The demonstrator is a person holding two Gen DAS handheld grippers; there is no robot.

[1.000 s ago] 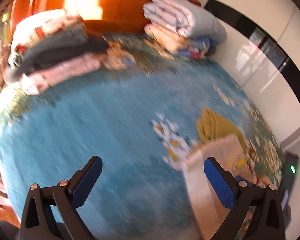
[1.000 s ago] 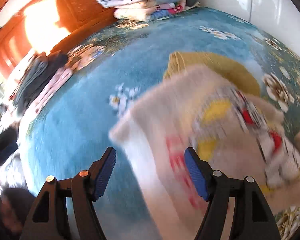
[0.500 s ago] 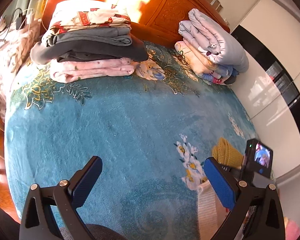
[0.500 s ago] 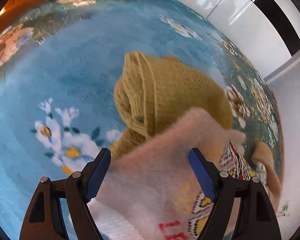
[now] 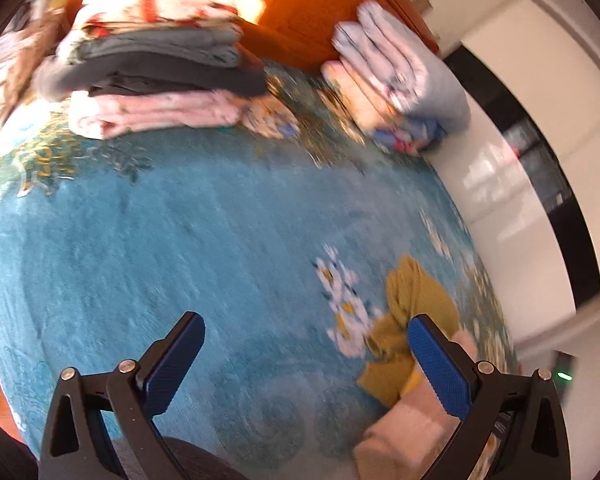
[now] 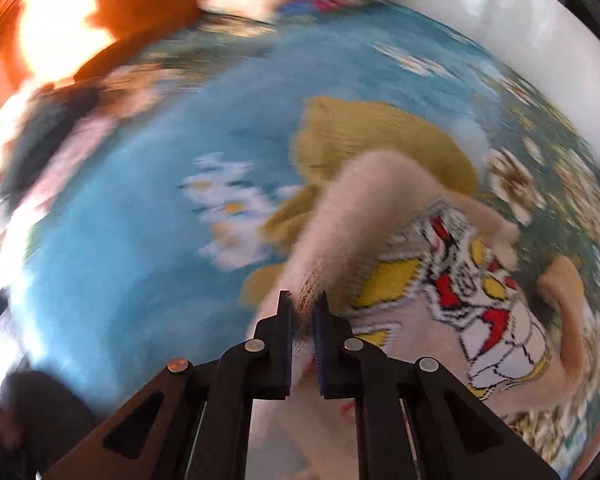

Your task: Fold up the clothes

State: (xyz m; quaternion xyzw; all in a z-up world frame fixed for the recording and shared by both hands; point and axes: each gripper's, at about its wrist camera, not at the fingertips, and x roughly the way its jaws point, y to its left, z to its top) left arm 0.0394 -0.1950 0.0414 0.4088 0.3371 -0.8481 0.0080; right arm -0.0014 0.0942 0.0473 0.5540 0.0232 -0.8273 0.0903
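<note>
A cream sweater (image 6: pixel 384 240) with a red, yellow and white cartoon print lies on the blue floral blanket (image 6: pixel 132 208), partly over a mustard knit garment (image 6: pixel 380 140). My right gripper (image 6: pixel 303 306) is shut on a fold of the cream sweater and lifts it. My left gripper (image 5: pixel 306 350) is open and empty above the blanket (image 5: pixel 180 240); the mustard garment (image 5: pixel 416 300) and a bit of the cream sweater (image 5: pixel 404 428) lie by its right finger.
A stack of folded clothes (image 5: pixel 152 76) sits at the back left and folded quilts (image 5: pixel 400 80) at the back right, against an orange wooden headboard (image 5: pixel 312 16). White cabinets (image 5: pixel 532 184) stand to the right of the bed.
My right gripper was open over the cream sweater; it has shut on a fold of it and pulls it up. The left gripper has swung slightly and stays open.
</note>
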